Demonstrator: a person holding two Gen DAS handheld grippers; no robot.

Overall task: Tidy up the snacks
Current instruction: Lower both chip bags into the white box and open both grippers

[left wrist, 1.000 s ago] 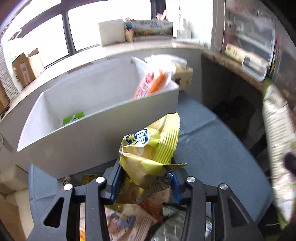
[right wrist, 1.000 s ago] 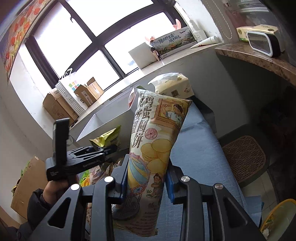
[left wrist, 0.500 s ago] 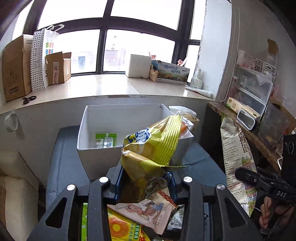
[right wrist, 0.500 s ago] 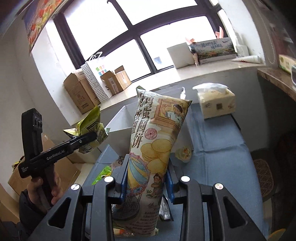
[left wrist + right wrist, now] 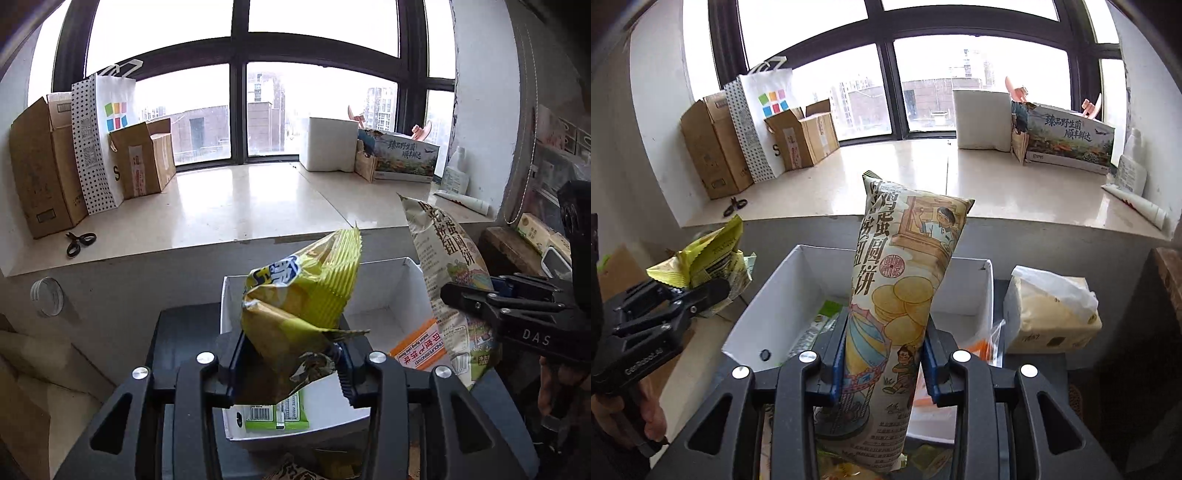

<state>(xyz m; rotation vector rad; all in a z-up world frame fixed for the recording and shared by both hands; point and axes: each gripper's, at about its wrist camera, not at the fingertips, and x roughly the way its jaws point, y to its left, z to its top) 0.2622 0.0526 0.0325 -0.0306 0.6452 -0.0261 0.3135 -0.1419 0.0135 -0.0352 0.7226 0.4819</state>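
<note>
Above the white bin (image 5: 384, 291), both jaws are clamped on bags: yellow chip bag (image 5: 299, 306) at 9 o'clock, tall biscuit bag (image 5: 905, 295) top-heavy, likely tipping out over the rim.

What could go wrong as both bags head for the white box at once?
1. The left tongs pinch only the crumpled bottom corner of the yellow chip bag; it could slip out short of the white box.
2. The tall biscuit bag stands upright in the right tongs, taller than the box walls, so it may tip out unless laid down.
3. Both tongs converge on one box and could collide.
</note>
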